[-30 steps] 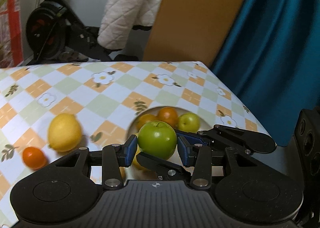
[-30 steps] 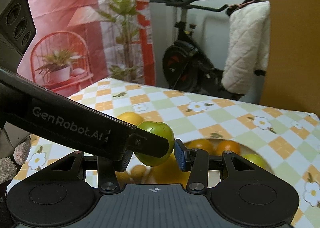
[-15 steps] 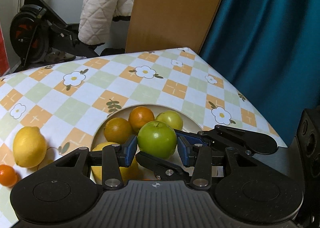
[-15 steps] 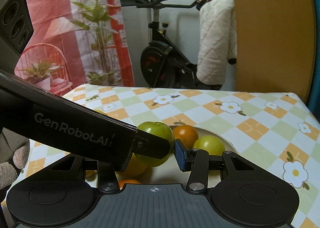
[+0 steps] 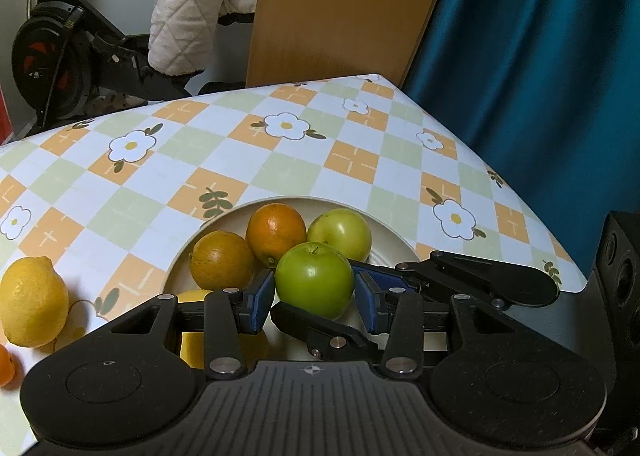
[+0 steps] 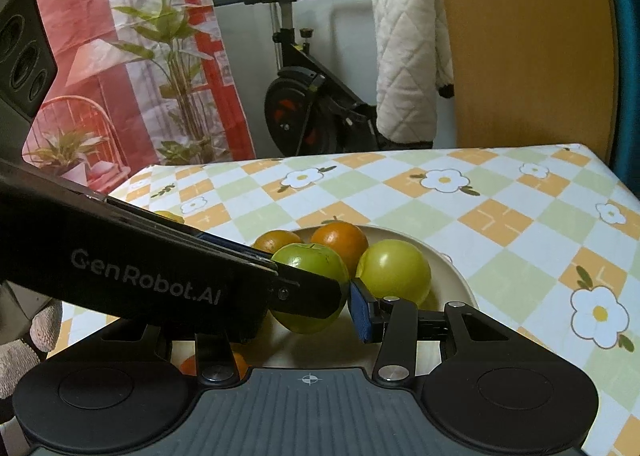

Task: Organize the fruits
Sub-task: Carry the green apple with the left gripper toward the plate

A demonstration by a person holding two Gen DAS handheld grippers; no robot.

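A green apple (image 5: 314, 276) hangs just above a cream plate (image 5: 224, 228), in front of the fruit lying there. My left gripper (image 5: 314, 298) is shut on it, a blue pad pressing each side. My right gripper (image 6: 312, 308) grips the same green apple (image 6: 308, 260) from the other side; its right pad touches the fruit, and its left finger is hidden behind the left gripper's body. In the plate lie two oranges (image 5: 276, 232) (image 5: 221, 259), a yellow-green apple (image 5: 340, 232) and a partly hidden yellow fruit (image 5: 192, 296).
A lemon (image 5: 32, 302) and a small orange (image 5: 6, 370) lie on the checked tablecloth left of the plate. The table's corner (image 5: 376, 78) and right edge are close, with a teal curtain (image 5: 540, 76) beyond. An exercise bike (image 6: 312, 112) stands behind the table.
Both grippers have carried the green apple together over the plate and slightly down. The plate's fruit now shows fully, and the lemon has slid toward the left edge of the left wrist view.
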